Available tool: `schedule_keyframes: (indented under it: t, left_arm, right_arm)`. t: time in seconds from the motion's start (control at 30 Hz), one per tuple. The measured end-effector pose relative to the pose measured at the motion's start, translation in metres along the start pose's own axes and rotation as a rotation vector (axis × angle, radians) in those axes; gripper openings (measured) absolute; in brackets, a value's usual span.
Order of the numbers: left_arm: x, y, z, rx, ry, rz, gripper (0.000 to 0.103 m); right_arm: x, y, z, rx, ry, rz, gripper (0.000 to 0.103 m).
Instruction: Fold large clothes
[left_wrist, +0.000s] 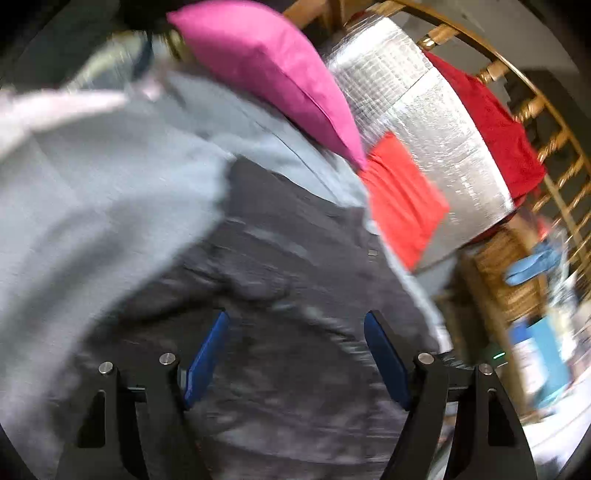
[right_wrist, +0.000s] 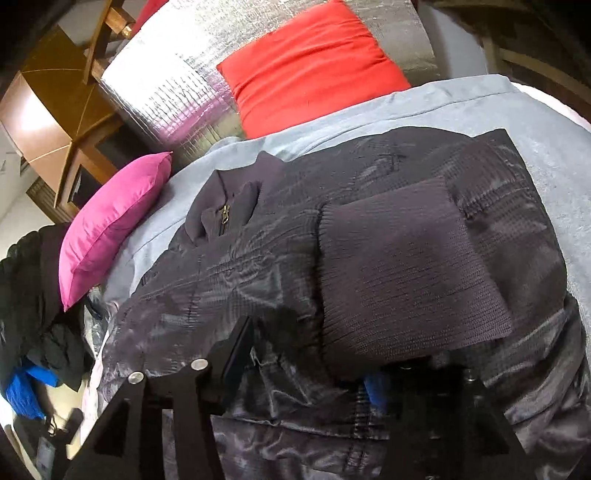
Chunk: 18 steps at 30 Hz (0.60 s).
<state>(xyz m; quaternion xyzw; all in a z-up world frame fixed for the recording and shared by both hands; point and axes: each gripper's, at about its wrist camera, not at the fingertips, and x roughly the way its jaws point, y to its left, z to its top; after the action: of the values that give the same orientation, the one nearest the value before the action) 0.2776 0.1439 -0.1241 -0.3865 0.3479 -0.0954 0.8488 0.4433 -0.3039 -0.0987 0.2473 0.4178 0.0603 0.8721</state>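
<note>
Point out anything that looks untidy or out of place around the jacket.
The jacket lies fairly flat on the grey sheet. The untidy part is the dark heap of clothes bunched at the sheet's left edge, beyond the pink pillow.

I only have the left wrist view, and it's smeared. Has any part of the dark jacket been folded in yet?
Observer: Yes. In the right wrist view a ribbed cuff lies folded across the front of the jacket.
Operator: Where's the zip?
Observer: The zipper pull sits up at the collar.
Operator: And the right gripper?
Observer: The right gripper has jacket fabric between its fingers. The cuff hides one finger, so I cannot tell whether it grips.
</note>
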Motion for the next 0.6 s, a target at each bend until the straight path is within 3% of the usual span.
schedule_keyframes:
  t: [0.13, 0.27, 0.3, 0.33, 0.37, 0.43, 0.53, 0.6]
  left_arm:
    - [0.020, 0.018, 0.023, -0.243, 0.056, -0.130, 0.077]
    - [0.048, 0.038, 0.035, -0.401, 0.090, -0.132, 0.075]
    - [0.053, 0.042, 0.035, -0.430, 0.095, -0.121, 0.068]
    - [0.053, 0.045, 0.035, -0.448, 0.089, -0.109, 0.055]
    - [0.052, 0.046, 0.036, -0.450, 0.090, -0.096, 0.027]
    - [0.044, 0.042, 0.038, -0.408, 0.062, -0.105, 0.025]
    - [0.049, 0.045, 0.040, -0.339, 0.062, -0.023, 0.025]
    - [0.058, 0.058, 0.035, -0.398, 0.114, -0.022, 0.025]
  right_arm:
    - [0.002, -0.005, 0.002, 0.024, 0.010, 0.035, 0.058]
    - [0.003, -0.007, 0.004, 0.020, 0.017, 0.053, 0.058]
    - [0.004, -0.008, 0.004, 0.023, 0.018, 0.059, 0.058]
    - [0.005, -0.010, 0.004, 0.028, 0.022, 0.066, 0.053]
    - [0.006, -0.011, 0.006, 0.031, 0.030, 0.065, 0.038]
    - [0.009, -0.015, 0.012, 0.048, 0.042, 0.072, 0.031]
    - [0.002, -0.016, 0.014, 0.032, 0.028, 0.077, 0.029]
    - [0.006, -0.017, 0.010, 0.021, 0.047, 0.055, 0.028]
